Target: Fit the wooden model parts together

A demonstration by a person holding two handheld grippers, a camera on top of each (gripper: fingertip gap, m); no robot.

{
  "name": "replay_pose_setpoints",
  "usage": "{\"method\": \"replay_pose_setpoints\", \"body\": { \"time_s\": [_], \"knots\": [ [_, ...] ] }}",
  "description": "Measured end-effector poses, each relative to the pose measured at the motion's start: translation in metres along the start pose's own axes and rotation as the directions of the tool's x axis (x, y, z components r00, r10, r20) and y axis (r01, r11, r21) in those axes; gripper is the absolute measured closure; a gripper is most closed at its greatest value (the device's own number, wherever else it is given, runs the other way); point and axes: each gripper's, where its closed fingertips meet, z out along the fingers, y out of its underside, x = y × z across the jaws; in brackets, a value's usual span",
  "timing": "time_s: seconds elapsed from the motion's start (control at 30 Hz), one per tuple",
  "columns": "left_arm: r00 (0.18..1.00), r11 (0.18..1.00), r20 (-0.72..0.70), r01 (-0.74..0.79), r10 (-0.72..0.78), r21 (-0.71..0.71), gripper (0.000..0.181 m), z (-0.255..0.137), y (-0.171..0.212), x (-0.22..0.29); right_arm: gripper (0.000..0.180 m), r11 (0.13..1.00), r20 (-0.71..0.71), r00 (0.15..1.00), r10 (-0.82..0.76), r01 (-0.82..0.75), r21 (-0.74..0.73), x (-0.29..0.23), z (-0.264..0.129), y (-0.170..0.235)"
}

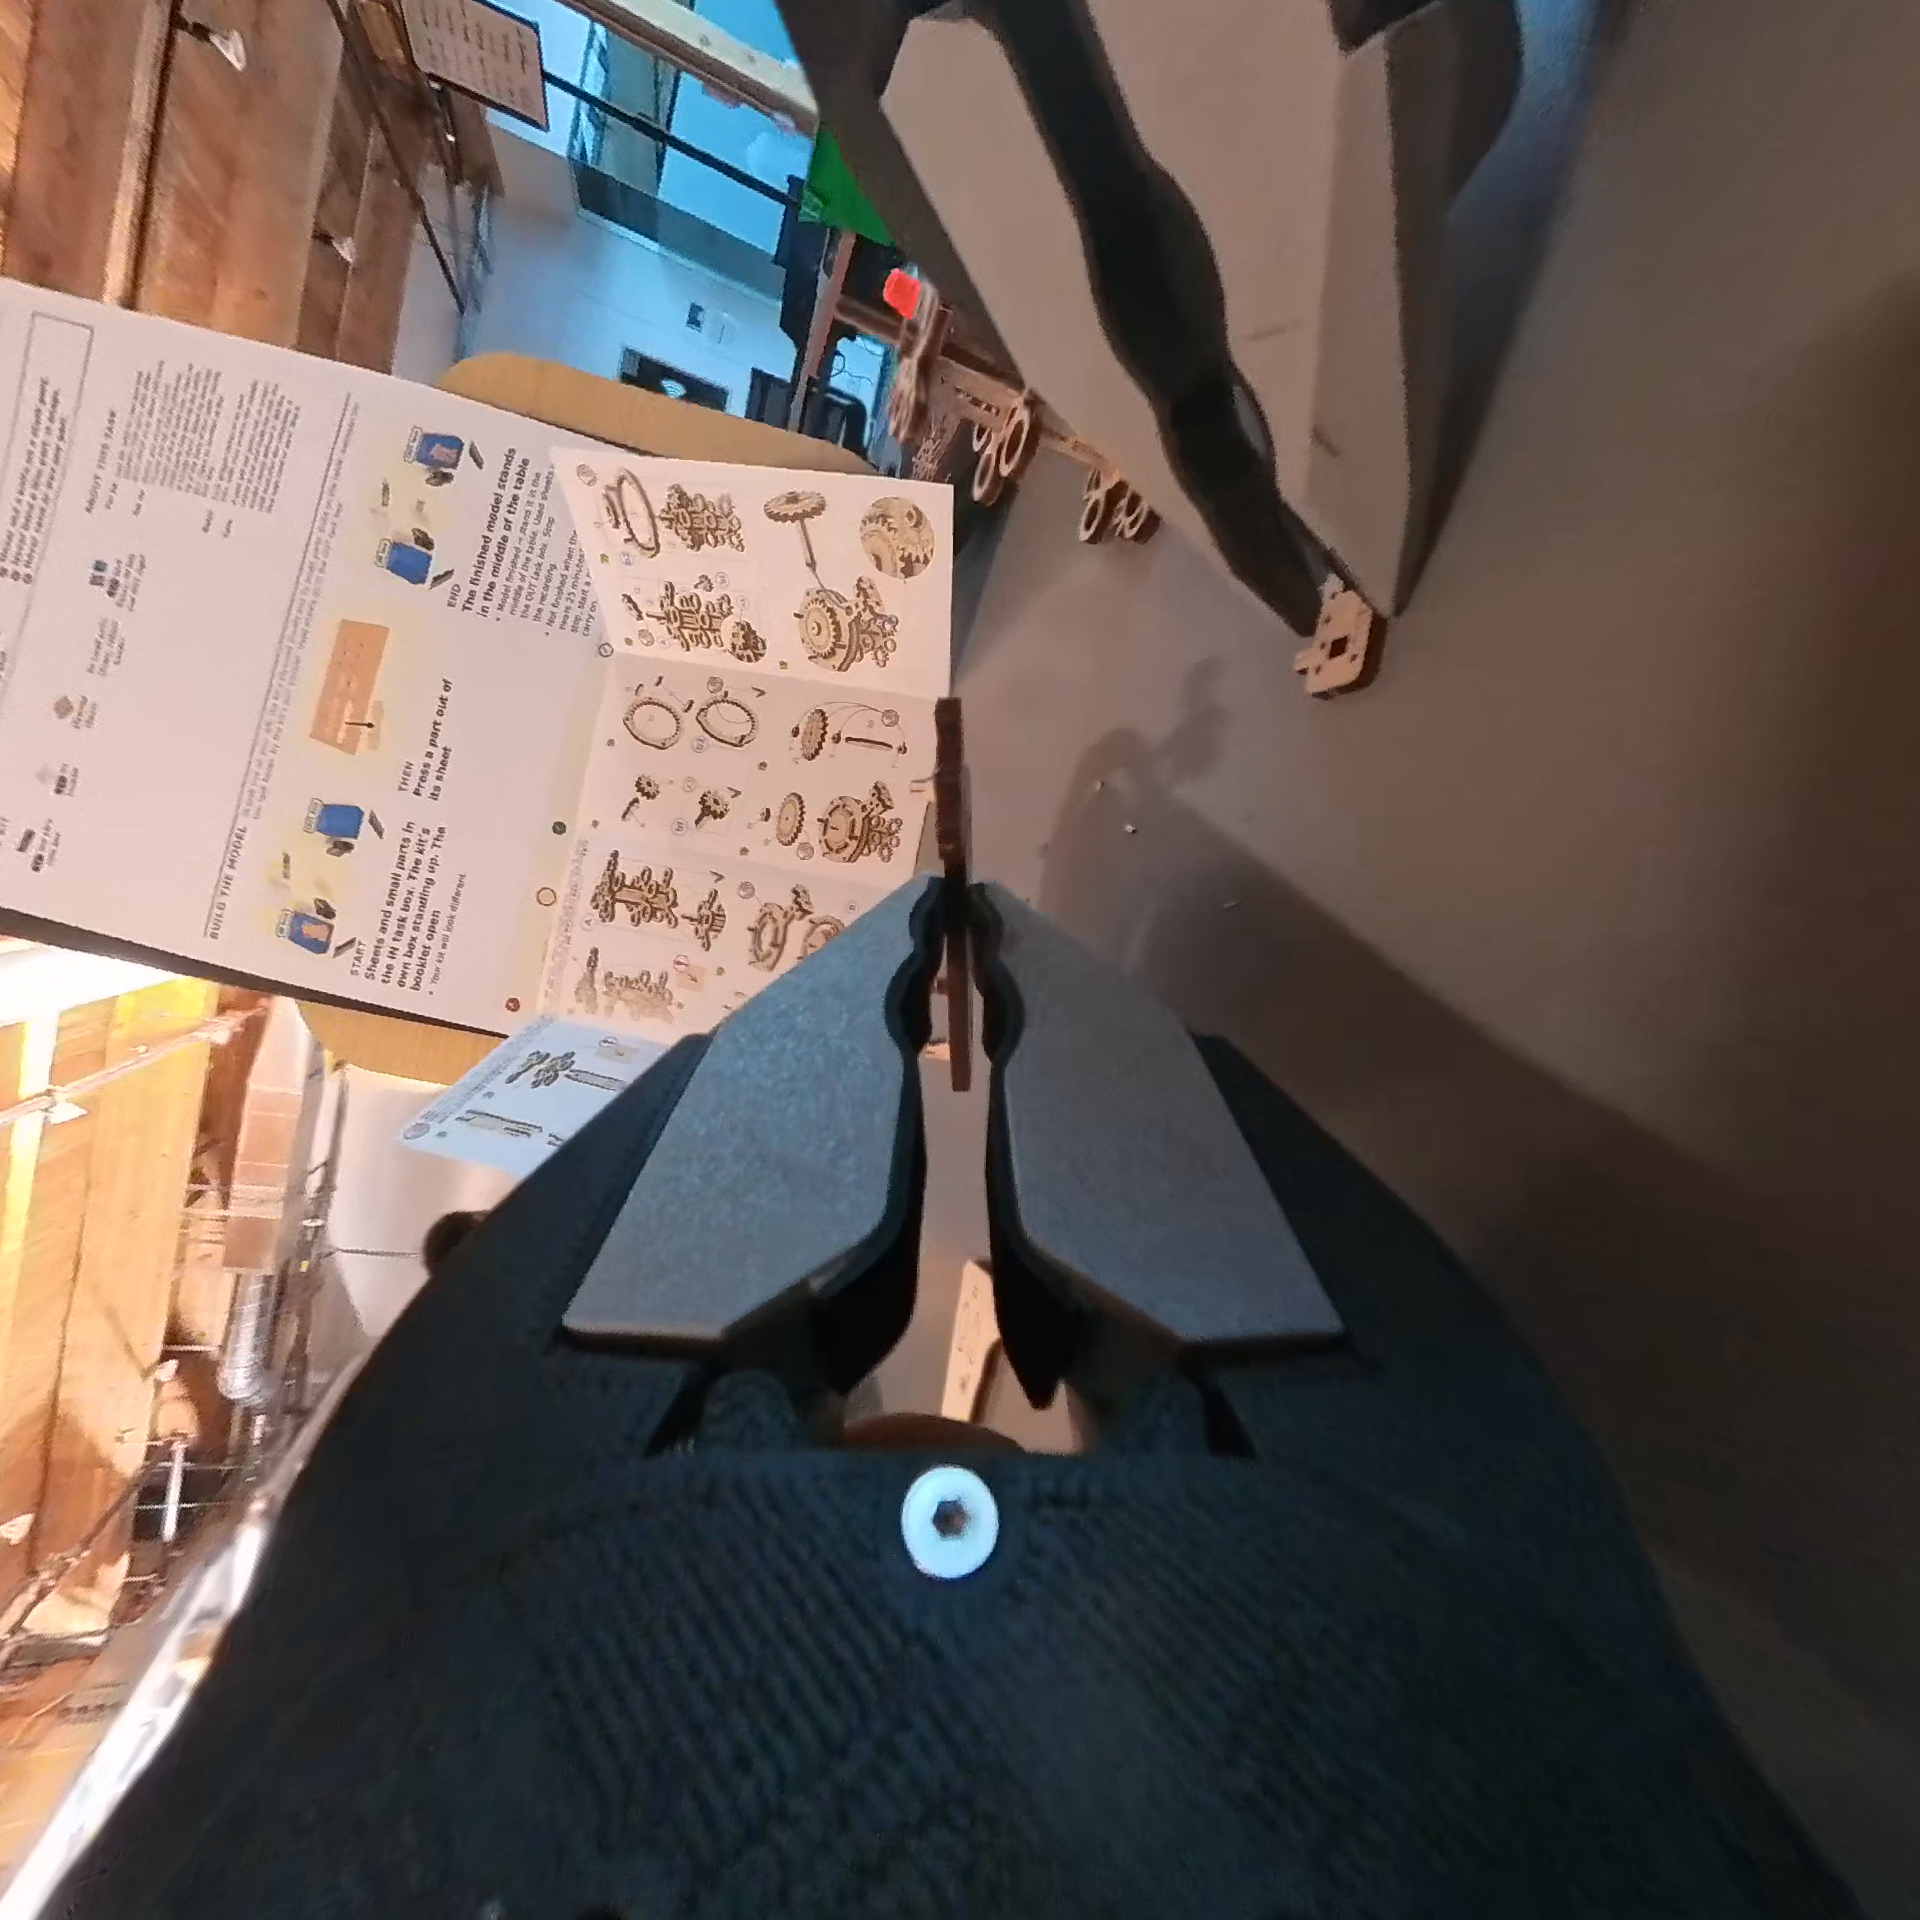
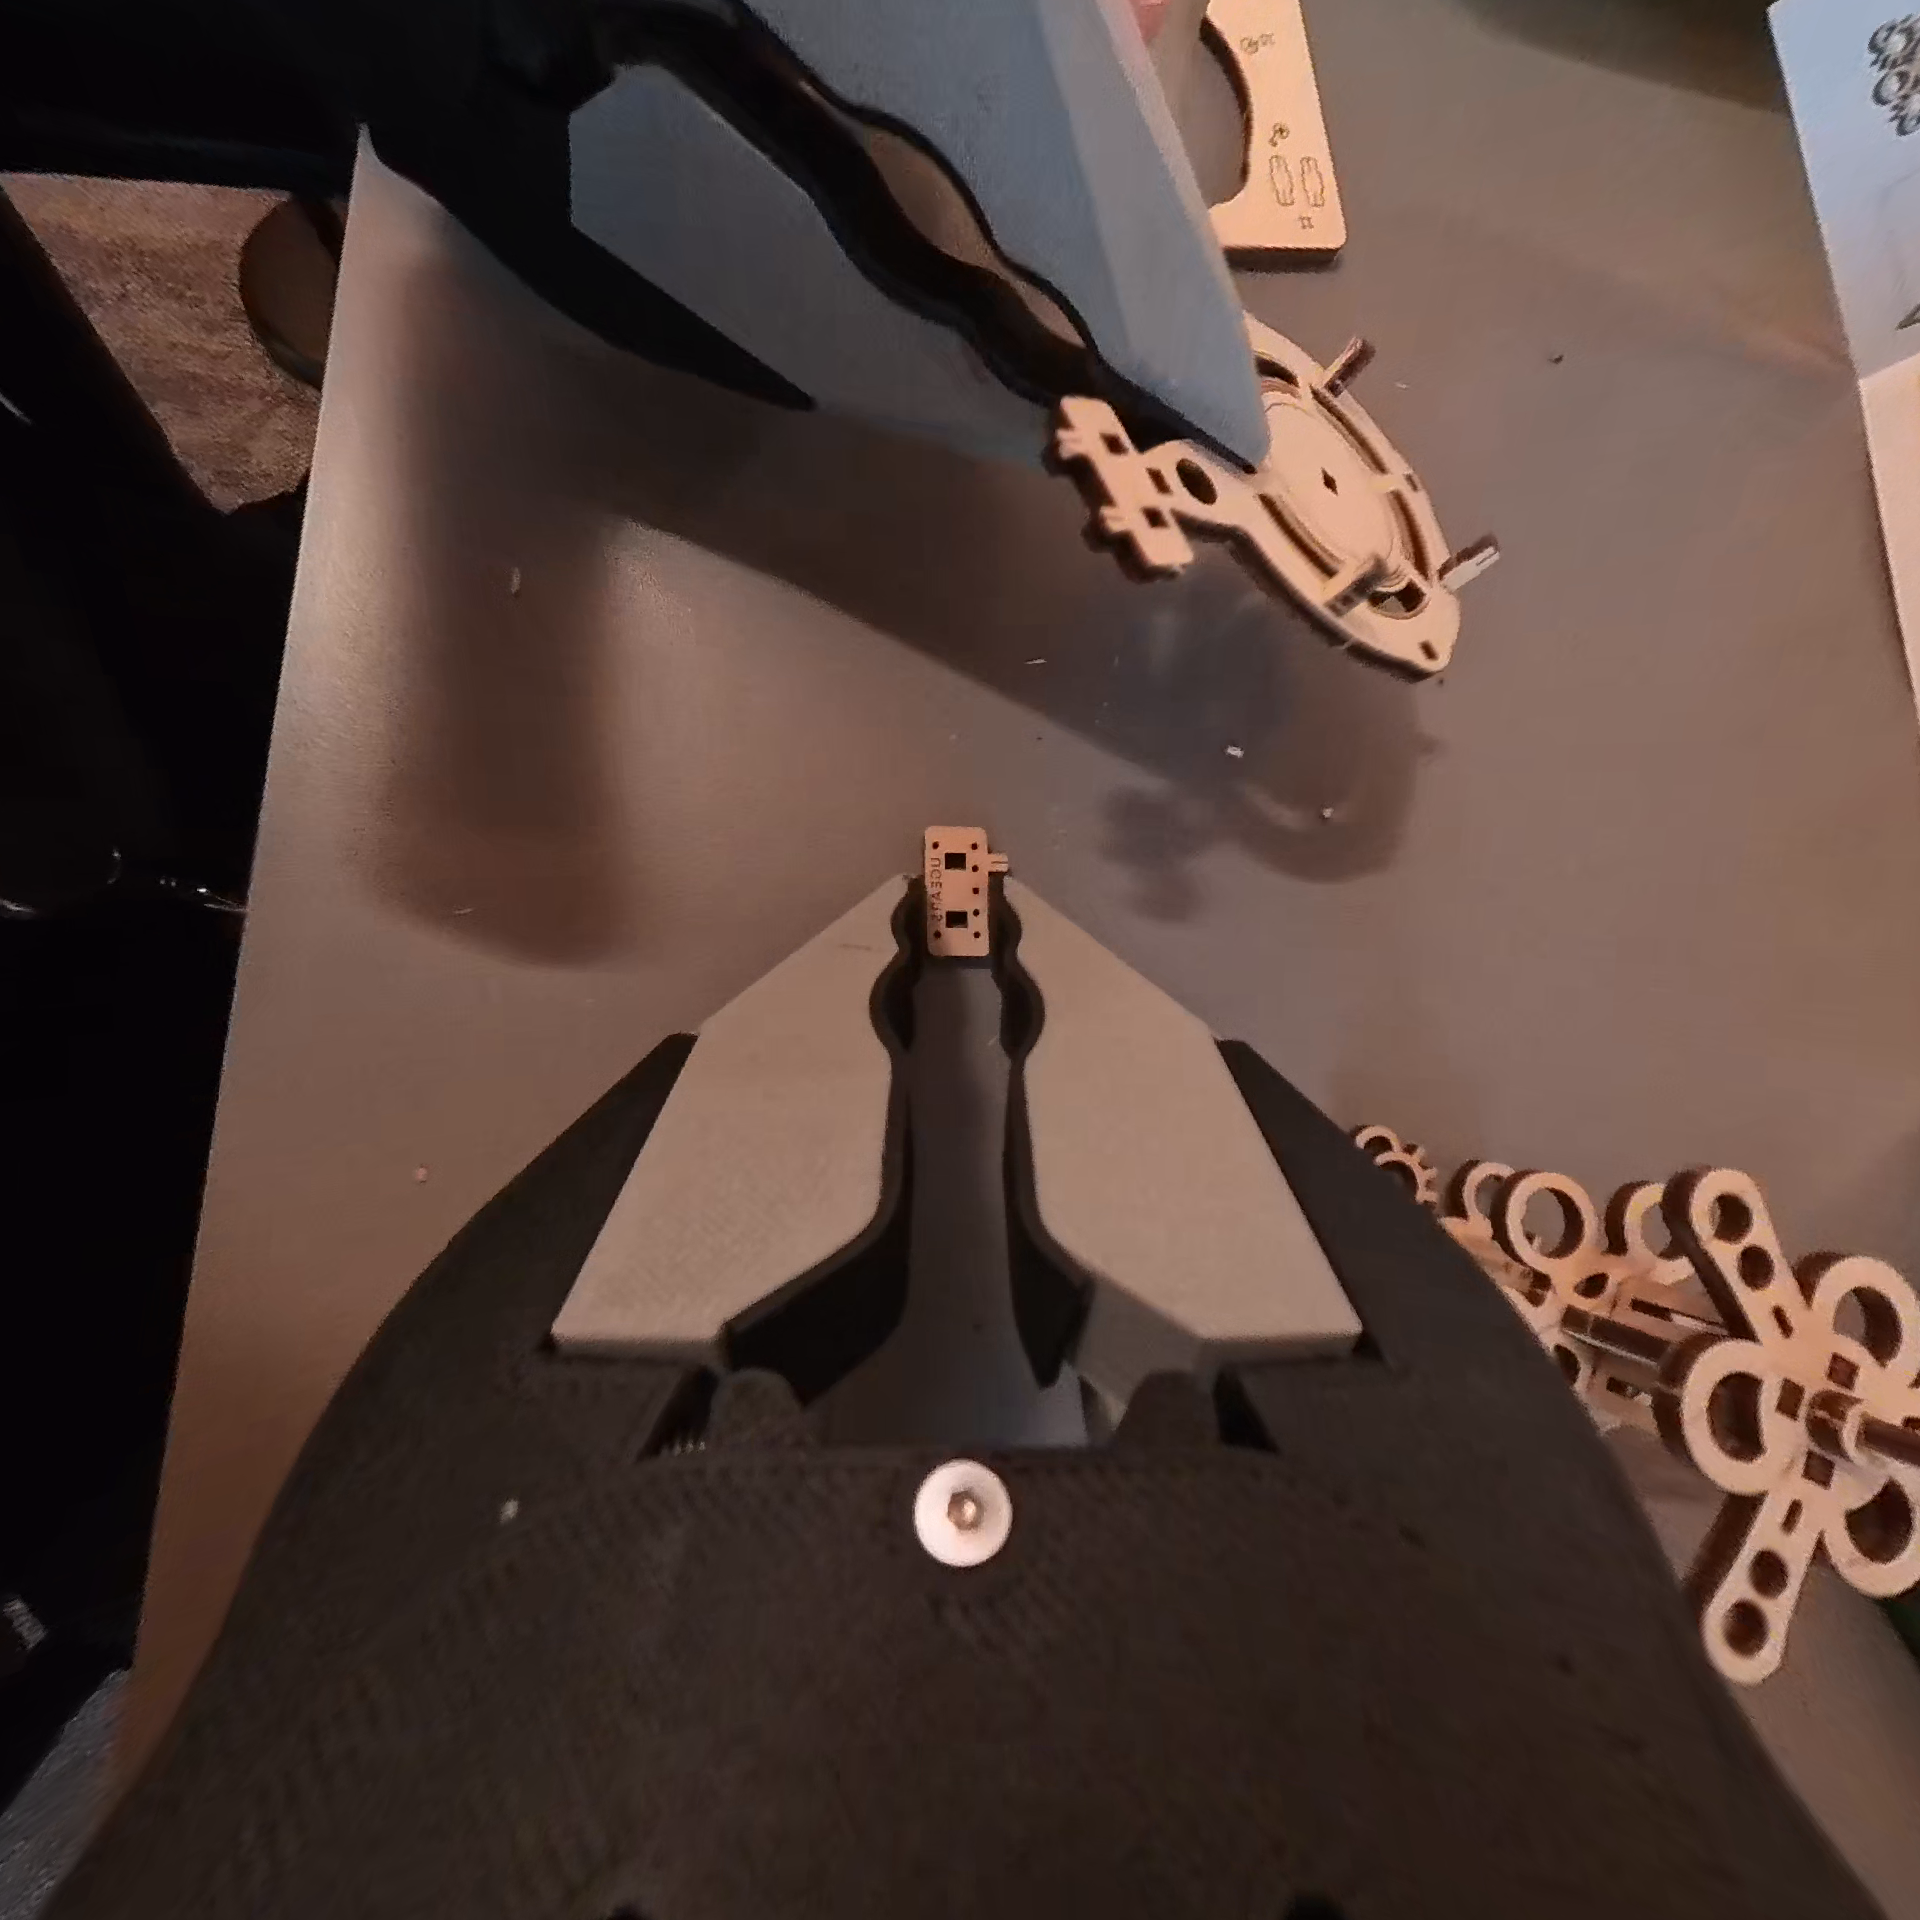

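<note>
Alignment decides this step: we hold the small slotted plate (image 2: 961,894) clenched at the tips of the right gripper (image 2: 961,904) and square its slots to the notched tab. Farther off, the left gripper (image 2: 1195,436) grasps the ring frame (image 2: 1340,530) edge-on, well apart, above the table (image 2: 623,675).

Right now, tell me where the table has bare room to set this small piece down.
Free: the grey table between the right gripper, which holds the small slotted piece, and the left gripper with its ring assembly. Crowded: lower right, by the looped wooden assembly, and top right, by the punched sheet.
</note>
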Motion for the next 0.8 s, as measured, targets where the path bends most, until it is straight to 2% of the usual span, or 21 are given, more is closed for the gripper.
{"method": "replay_pose_setpoints", "body": {
  "time_s": [0.23,0.3,0.4,0.53,0.63,0.73,0.8],
  "knots": [
    [0.997,0.998,0.023,-0.069,0.07,-0.012,0.18,0.0,-0.001,0.001,0.172,0.997,0.049,0.997,0.058,-0.055,-0.046,0.0,0.001,0.0],
    [0.997,0.997,0.023,-0.08,0.08,-0.01,0.18,0.0,-0.002,0.001,0.172,0.999,0.006,1.0,0.017,-0.016,-0.05,0.002,0.002,-0.002],
    [0.996,0.996,0.01,-0.087,0.087,0.003,0.181,-0.001,-0.003,0.004,0.172,0.997,-0.053,0.995,-0.079,0.08,0.016,-0.003,0.002,-0.012],
    [0.999,0.999,-0.006,-0.033,0.033,0.033,0.181,-0.002,-0.008,-0.004,0.172,0.965,-0.209,0.959,-0.19,0.222,0.14,0.003,-0.033,-0.043],
    [0.999,0.997,-0.048,0.01,-0.007,0.071,0.181,-0.004,-0.017,-0.012,0.172,0.899,-0.401,0.862,-0.31,0.403,0.172,0.005,-0.068,-0.07],
    [0.996,0.994,0.008,-0.089,0.089,0.06,0.181,-0.002,-0.019,-0.027,0.172,0.84,-0.569,0.708,-0.418,0.54,0.055,0.003,-0.087,-0.084],
    [0.993,0.992,-0.009,-0.116,0.117,0.058,0.181,0.002,-0.019,-0.028,0.172,0.807,-0.64,0.6,-0.48,0.588,-0.053,0.003,-0.088,-0.086]
  ]
}}
